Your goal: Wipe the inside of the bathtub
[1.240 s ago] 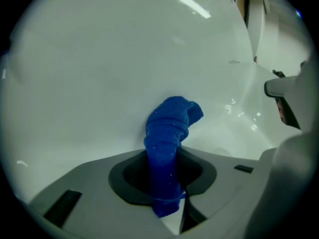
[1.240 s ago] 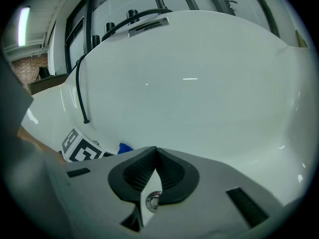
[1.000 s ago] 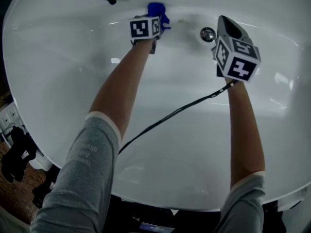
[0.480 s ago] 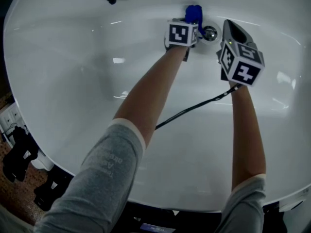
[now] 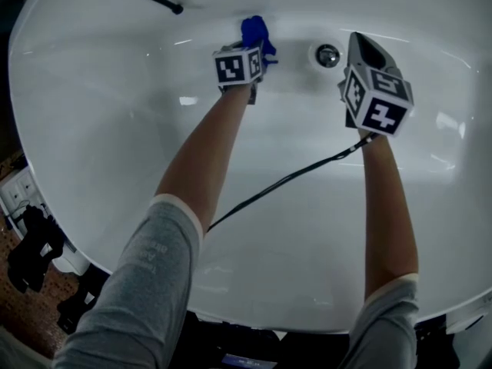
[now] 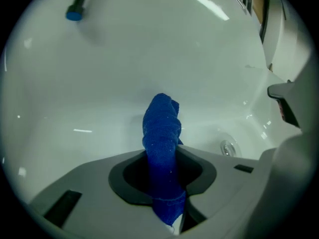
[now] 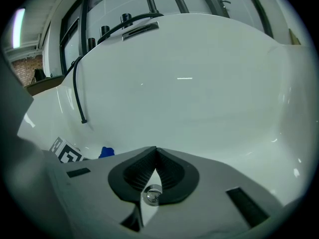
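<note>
My left tongs [image 6: 163, 180] are clamping the blue cloth [image 5: 256, 31], sweeping it back from the drain [image 5: 328, 54] toward nine o'clock for another bathtub [image 5: 115, 129] pass; my right tongs [image 7: 156, 169] are hovering closed, empty.

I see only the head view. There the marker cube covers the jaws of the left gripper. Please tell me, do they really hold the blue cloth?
Observer: Yes. In the left gripper view the left gripper has its jaws shut on the blue cloth, which sticks out past them.
Operator: And does the right gripper hold something?
Observer: No. In its own view the right gripper has its jaws together, with nothing between them.
Operator: The end of the hose looks black to me. Is it?
Observer: Not quite. The left gripper view shows a blue tip on the hose.
</note>
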